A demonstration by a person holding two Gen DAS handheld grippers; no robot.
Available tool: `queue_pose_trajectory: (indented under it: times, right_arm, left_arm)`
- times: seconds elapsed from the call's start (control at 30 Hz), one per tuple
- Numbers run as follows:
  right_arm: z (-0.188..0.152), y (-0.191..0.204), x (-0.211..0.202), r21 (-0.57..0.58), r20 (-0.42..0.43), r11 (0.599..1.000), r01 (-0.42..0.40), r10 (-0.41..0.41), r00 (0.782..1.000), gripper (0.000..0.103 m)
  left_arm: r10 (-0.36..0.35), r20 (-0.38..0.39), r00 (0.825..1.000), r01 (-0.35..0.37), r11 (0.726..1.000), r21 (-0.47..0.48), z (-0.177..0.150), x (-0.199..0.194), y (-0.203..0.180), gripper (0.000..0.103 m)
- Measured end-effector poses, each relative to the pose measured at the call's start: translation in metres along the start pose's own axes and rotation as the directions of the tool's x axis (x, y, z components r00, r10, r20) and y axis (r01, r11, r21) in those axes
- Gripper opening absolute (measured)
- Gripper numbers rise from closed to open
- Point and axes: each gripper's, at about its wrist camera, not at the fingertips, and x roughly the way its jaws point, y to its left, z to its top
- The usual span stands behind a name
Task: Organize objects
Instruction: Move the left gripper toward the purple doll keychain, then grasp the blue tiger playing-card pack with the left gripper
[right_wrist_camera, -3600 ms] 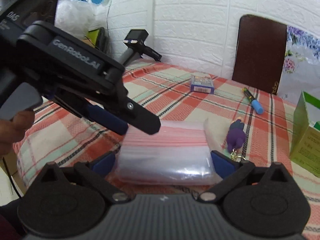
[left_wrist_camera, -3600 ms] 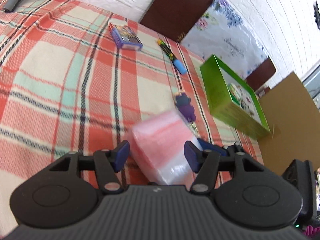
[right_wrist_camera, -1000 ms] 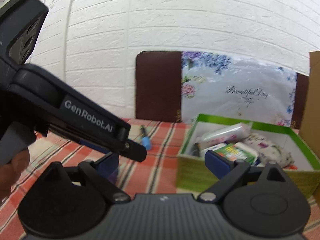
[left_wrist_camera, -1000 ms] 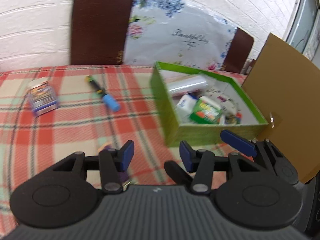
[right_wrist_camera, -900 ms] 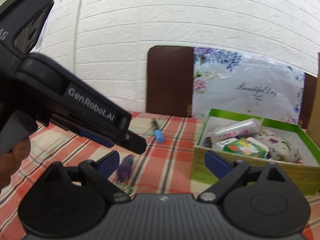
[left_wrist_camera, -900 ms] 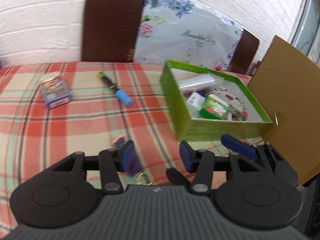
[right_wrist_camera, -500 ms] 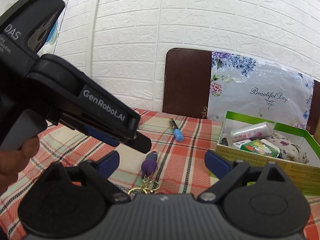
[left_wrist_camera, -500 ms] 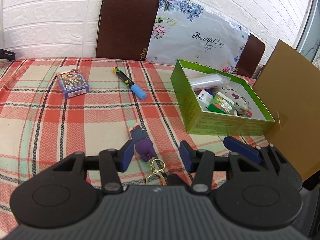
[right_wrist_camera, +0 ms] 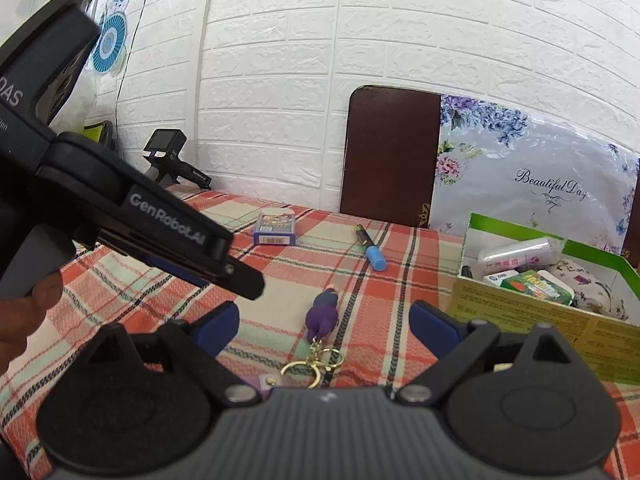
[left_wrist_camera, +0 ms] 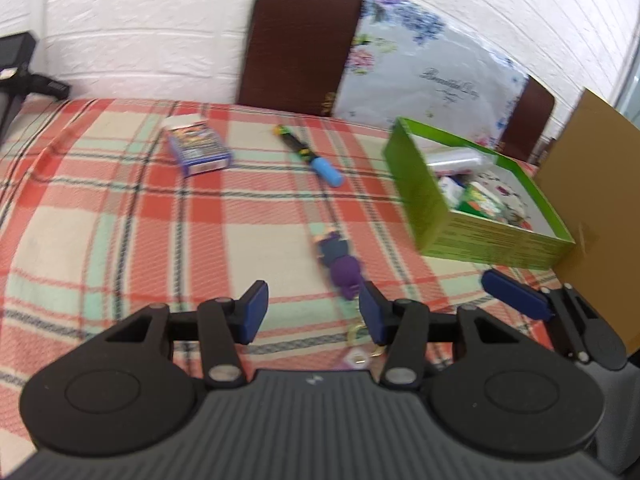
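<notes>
- The left gripper [left_wrist_camera: 313, 312] sat at the bottom of the left wrist view, jaws parted with nothing between the blue pads, above the checked tablecloth [left_wrist_camera: 120, 208].
- The right gripper [right_wrist_camera: 324, 326] filled the bottom of the right wrist view, jaws spread wide and empty; one of its blue pads also showed at the lower right of the left wrist view.
- A purple keychain figure [right_wrist_camera: 324, 316] lay on the cloth in the lower middle of the right wrist view, between the right gripper's pads but touching neither; its gold ring [right_wrist_camera: 316, 364] lay just below it.
- In the left wrist view the same figure [left_wrist_camera: 340, 264] lay just above the right-hand pad, blurred.
- A pen with a blue cap [right_wrist_camera: 370, 250] lay in the middle of the right wrist view, well apart from the figure.
- A small blue card box [right_wrist_camera: 276, 226] lay left of the pen.
- The green box [right_wrist_camera: 528, 316] stood at the right edge, holding a white roll, small packets and a flowered pouch.
- A person's fingers [right_wrist_camera: 32, 308] held the left gripper's handle at the left edge.
</notes>
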Motion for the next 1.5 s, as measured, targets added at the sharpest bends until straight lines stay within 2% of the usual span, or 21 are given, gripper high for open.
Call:
queue_pose_trajectory:
  times: [0.23,0.43,0.47,0.5,0.6,0.67,0.8,0.83,0.87,0.9,1.07,1.33,1.43,1.5]
  right_arm:
    - [0.004,0.008,0.026,0.004,-0.045,0.999,-0.041,0.041,0.998,0.093]
    - [0.024,0.013,0.074,-0.007,-0.082,0.996,-0.087,0.086,0.993,0.093]
    - [0.029,0.015,0.085,-0.006,-0.087,0.995,-0.095,0.094,0.992,0.093]
    - [0.035,0.017,0.098,-0.004,-0.092,0.995,-0.104,0.104,0.990,0.093]
    - [0.051,0.024,0.141,0.003,-0.107,0.992,-0.130,0.129,0.986,0.093]
    - [0.061,0.029,0.174,0.001,-0.122,0.990,-0.138,0.137,0.983,0.093]
    - [0.075,0.033,0.242,0.043,-0.180,0.992,-0.117,0.123,0.976,0.092]
    - [0.076,0.034,0.257,0.047,-0.200,0.993,-0.105,0.112,0.973,0.090]
    - [0.076,0.037,0.270,0.047,-0.225,0.995,-0.092,0.101,0.969,0.080]
    - [0.075,0.038,0.280,0.051,-0.255,0.994,-0.094,0.104,0.961,0.062]
    - [0.069,0.042,0.268,0.057,-0.250,0.993,-0.100,0.111,0.962,0.061]
    - [0.039,0.032,0.185,0.036,-0.260,0.986,-0.165,0.168,0.951,0.061]
    - [0.028,0.030,0.152,0.026,-0.271,0.982,-0.189,0.189,0.944,0.061]
    - [0.021,0.031,0.134,0.015,-0.266,0.980,-0.199,0.195,0.944,0.061]
  left_arm:
    - [0.092,0.014,0.996,-0.090,0.989,-0.116,-0.001,0.001,0.059,0.052]
    - [0.190,0.028,0.981,-0.176,0.949,-0.262,-0.005,0.003,0.124,0.052]
    - [0.198,0.035,0.979,-0.180,0.940,-0.290,-0.008,0.003,0.136,0.051]
    - [0.177,0.076,0.981,-0.146,0.941,-0.305,-0.012,0.000,0.147,0.051]
    - [0.151,0.177,0.973,-0.095,0.952,-0.290,-0.024,-0.004,0.164,0.051]
    - [0.133,0.251,0.959,-0.069,0.966,-0.248,-0.037,-0.003,0.167,0.051]
    - [0.152,0.256,0.955,-0.098,0.972,-0.212,-0.032,0.001,0.159,0.054]
    - [0.151,0.257,0.955,-0.099,0.974,-0.204,-0.032,0.000,0.159,0.055]
    - [0.144,0.259,0.955,-0.092,0.975,-0.203,-0.032,0.000,0.159,0.057]
    - [0.138,0.260,0.956,-0.085,0.975,-0.207,-0.032,0.000,0.160,0.057]
    - [0.132,0.260,0.957,-0.079,0.975,-0.207,-0.033,0.000,0.162,0.059]
    - [0.170,0.229,0.958,-0.137,0.978,-0.155,-0.029,0.003,0.152,0.061]
    - [0.204,0.192,0.960,-0.182,0.975,-0.127,-0.026,0.002,0.141,0.067]
    - [0.194,0.160,0.968,-0.168,0.972,-0.162,-0.025,-0.003,0.133,0.077]
